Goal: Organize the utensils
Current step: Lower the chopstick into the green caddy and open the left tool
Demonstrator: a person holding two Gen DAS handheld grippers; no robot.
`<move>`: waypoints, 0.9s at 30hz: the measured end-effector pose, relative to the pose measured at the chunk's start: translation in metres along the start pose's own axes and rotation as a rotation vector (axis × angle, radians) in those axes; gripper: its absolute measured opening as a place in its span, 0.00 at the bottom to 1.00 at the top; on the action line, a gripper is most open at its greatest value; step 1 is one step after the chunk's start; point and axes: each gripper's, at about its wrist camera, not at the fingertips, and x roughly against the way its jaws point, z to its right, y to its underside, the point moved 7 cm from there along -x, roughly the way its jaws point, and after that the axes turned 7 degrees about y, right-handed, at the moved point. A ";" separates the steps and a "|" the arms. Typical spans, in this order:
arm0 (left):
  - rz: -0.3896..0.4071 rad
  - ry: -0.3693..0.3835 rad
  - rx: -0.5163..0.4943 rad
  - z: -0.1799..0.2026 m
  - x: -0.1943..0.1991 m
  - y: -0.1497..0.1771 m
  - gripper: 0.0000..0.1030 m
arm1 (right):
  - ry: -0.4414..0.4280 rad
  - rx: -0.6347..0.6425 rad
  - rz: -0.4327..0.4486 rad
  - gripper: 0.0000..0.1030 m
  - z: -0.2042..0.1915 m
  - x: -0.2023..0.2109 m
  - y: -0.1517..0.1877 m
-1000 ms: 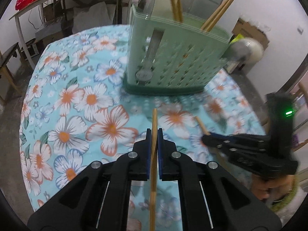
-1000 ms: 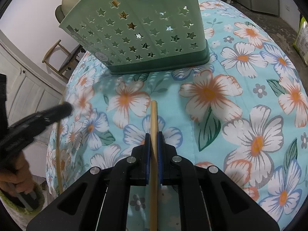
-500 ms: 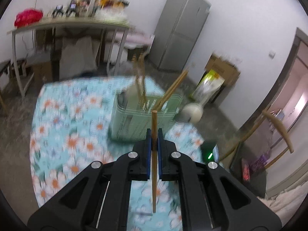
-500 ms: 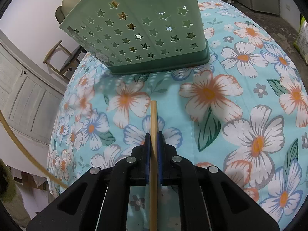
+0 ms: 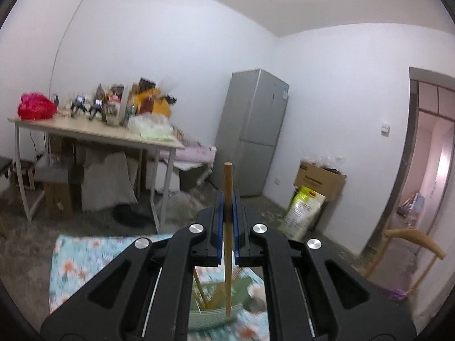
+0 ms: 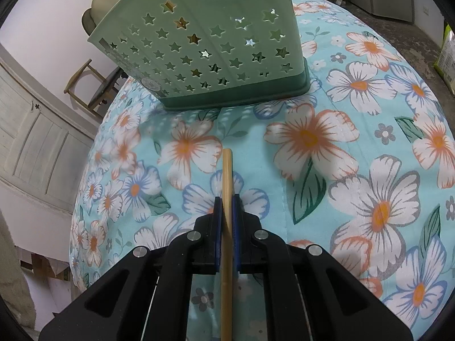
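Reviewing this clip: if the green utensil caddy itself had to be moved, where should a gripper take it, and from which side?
Judging by the right wrist view, grip the green caddy at its top rim, coming from above. Its starred walls are too broad for the jaws; the thin open edge suits them.

Left gripper (image 5: 226, 213) raised and level, pointing toward 12 o'clock, blue pads closed tight on a thin stick. Right gripper (image 6: 226, 216) low, angled downward, also pointing toward 12 o'clock, pads likewise clamped on a stick.

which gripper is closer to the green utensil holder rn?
Left. The left gripper is raised directly above the utensil holder, chopstick pointing down over it. The right gripper is low over the tablecloth, short of the holder.
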 end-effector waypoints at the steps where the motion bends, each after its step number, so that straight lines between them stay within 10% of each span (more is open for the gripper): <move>1: 0.003 -0.010 -0.014 0.000 -0.008 0.001 0.04 | 0.000 0.000 0.000 0.07 0.000 0.000 0.000; 14: -0.160 -0.081 -0.039 -0.013 -0.080 0.073 0.04 | 0.002 0.004 0.002 0.07 0.000 0.000 0.000; 19: -0.161 -0.085 -0.016 -0.022 -0.062 0.079 0.25 | 0.003 0.007 0.002 0.07 0.000 0.000 0.000; 27: -0.132 -0.086 0.025 -0.024 -0.013 0.079 0.32 | 0.003 0.018 -0.017 0.07 -0.001 -0.001 -0.002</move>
